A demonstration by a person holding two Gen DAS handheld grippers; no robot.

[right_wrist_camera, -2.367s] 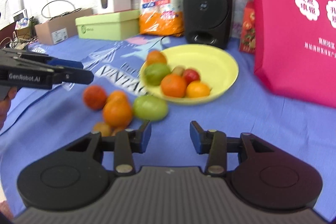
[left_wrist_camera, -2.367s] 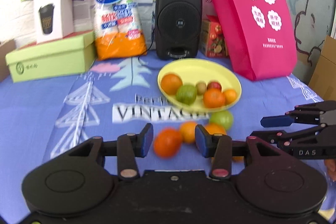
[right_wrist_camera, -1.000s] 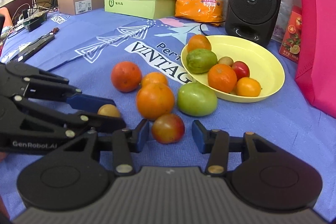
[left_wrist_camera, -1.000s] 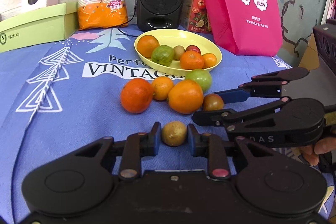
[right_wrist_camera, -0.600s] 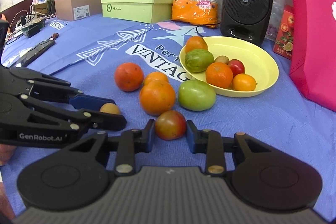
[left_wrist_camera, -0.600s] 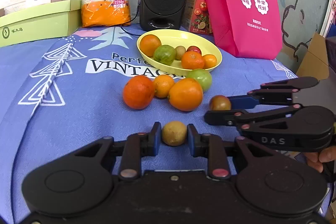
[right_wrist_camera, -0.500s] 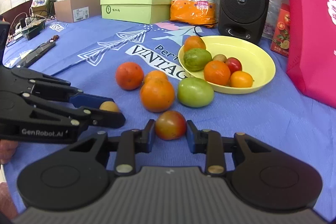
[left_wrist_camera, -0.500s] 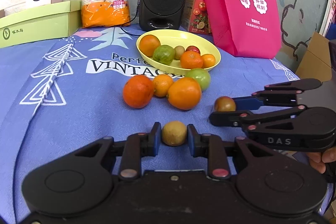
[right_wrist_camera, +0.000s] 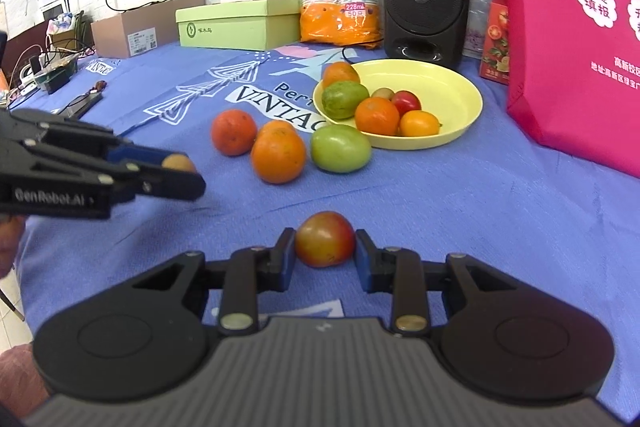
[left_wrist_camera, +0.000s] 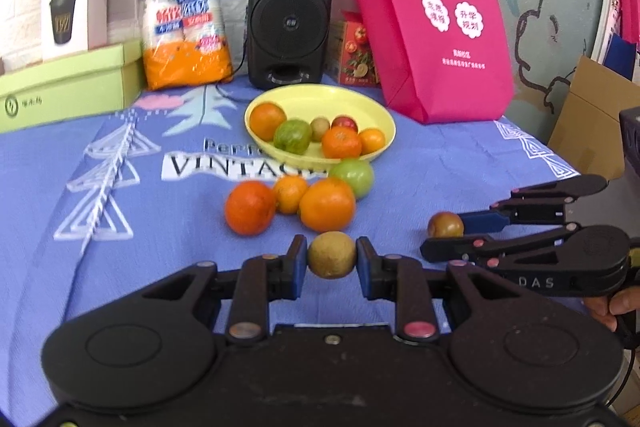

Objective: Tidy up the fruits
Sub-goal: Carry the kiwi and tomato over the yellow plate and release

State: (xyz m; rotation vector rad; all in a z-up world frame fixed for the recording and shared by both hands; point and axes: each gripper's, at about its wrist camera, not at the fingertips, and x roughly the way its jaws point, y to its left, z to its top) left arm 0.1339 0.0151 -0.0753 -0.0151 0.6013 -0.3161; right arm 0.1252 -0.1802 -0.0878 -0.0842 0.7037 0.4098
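Note:
My left gripper is shut on a small yellow-brown fruit, held above the blue cloth. It also shows in the right wrist view. My right gripper is shut on a red-green tomato, which also shows in the left wrist view. A yellow bowl holds several fruits. In front of it lie a red-orange fruit, two oranges and a green tomato.
A black speaker, an orange pack of paper cups, a green box and a pink bag stand behind the bowl. A cardboard box and cables sit at the far left.
Both grippers closed on their fruits about a second ago and have since lifted and drawn back from the fruit pile, each carrying its fruit. The right gripper has moved further right.

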